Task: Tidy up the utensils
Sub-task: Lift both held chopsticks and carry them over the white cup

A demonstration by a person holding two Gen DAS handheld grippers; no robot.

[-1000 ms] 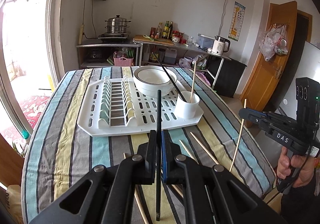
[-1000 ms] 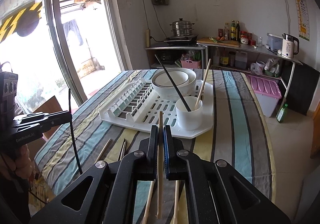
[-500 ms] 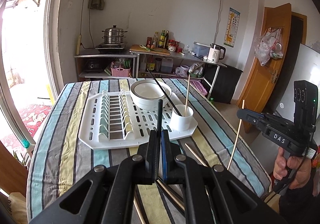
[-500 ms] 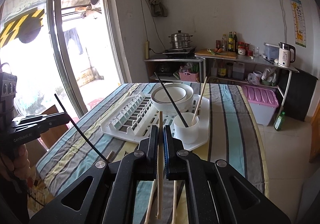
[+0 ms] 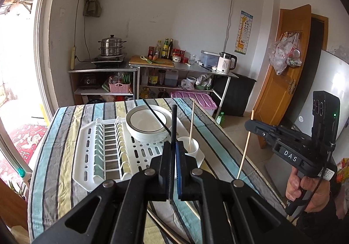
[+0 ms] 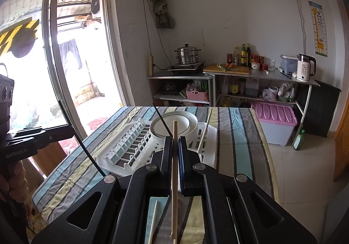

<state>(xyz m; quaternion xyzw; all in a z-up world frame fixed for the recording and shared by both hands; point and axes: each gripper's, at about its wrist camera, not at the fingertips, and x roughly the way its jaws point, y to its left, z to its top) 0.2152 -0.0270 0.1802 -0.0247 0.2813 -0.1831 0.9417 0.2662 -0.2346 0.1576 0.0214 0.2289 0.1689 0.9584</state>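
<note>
You're in a home kitchen-dining room: striped-cloth table [image 5: 54, 156] with a white dish rack [image 5: 87, 156], steamer pot [image 5: 111, 45] on a hob, metal shelving [image 6: 261, 74] with sauce bottles [image 5: 168, 48], cutting board [image 6: 226, 68], electric kettle [image 6: 305, 67], wooden door [image 5: 283, 69], giraffe chart [image 5: 244, 32].

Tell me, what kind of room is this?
Most likely a home kitchen. A steamer pot sits on a burner by the wall, with sauce bottles and a kettle on the counter. A dish rack with a bowl stands on the striped table.
</note>
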